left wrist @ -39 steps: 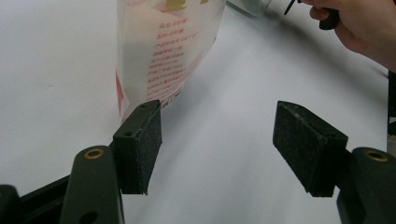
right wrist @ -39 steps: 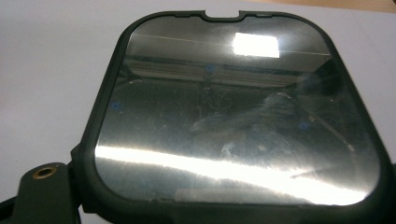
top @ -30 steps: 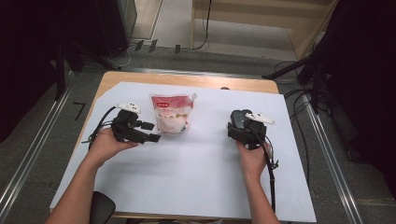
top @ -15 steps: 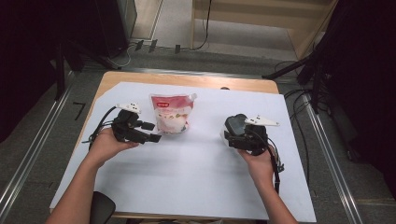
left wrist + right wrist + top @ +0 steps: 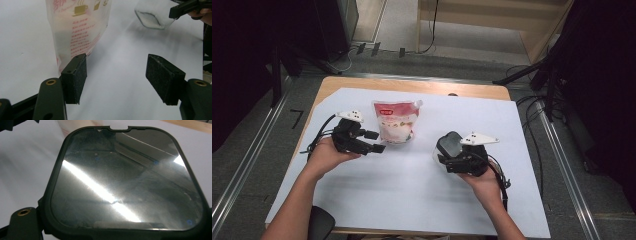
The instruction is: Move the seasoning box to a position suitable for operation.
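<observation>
White sheet [image 5: 412, 190]; left gripper view reveals jar's [image 5: 152, 15] white contents.

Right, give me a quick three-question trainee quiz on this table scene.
1. True or false: the left gripper has its jaws shut on the spouted pouch.
2. What does the right gripper hold? A) a glass jar with a black lid B) a mug C) a spoon
3. Fill in: the pouch rests on a white ___.
Key: 1 false, the jaws are open beside it; 2 A; 3 sheet.
</observation>
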Action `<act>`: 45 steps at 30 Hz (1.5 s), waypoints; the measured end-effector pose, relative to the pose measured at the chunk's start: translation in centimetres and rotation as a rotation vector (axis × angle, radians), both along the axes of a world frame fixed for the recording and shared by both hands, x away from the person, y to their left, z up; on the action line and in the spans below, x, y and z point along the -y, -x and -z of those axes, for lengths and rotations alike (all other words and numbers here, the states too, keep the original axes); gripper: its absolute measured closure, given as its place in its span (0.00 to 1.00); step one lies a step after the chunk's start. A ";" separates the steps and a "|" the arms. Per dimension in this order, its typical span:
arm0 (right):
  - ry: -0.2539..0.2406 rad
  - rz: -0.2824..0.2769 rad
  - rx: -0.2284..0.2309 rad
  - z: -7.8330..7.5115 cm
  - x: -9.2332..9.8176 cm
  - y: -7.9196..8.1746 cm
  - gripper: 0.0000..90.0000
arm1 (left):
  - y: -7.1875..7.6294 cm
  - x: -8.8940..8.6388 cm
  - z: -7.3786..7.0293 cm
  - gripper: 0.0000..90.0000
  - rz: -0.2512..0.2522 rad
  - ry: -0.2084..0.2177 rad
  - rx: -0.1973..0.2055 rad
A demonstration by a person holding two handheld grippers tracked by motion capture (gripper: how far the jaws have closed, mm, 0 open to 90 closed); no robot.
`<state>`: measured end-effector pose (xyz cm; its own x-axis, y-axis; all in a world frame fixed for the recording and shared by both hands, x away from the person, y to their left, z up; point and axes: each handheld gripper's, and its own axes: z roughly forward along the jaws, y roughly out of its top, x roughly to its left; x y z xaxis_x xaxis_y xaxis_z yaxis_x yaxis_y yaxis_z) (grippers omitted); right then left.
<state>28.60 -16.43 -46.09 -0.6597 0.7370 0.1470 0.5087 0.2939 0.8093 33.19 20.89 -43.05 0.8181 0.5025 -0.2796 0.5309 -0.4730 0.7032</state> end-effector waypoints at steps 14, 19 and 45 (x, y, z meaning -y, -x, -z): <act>0.045 -0.077 -0.038 2.1 -3.4 -0.4 0.18 | 0.8 0.4 -0.1 0.39 0.023 -0.008 0.003; 0.099 -0.078 -0.014 2.8 -4.1 -0.4 0.18 | 1.5 1.0 -0.2 0.39 0.062 -0.001 0.031; 0.092 -0.085 -0.033 1.9 -3.9 -0.4 0.15 | 1.5 2.3 0.0 0.39 0.070 -0.038 0.026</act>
<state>29.00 -12.49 -47.97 -0.7165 0.6898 0.1043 0.5047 0.4093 0.7601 31.67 18.58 -43.08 0.8582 0.4539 -0.2398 0.4776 -0.5347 0.6971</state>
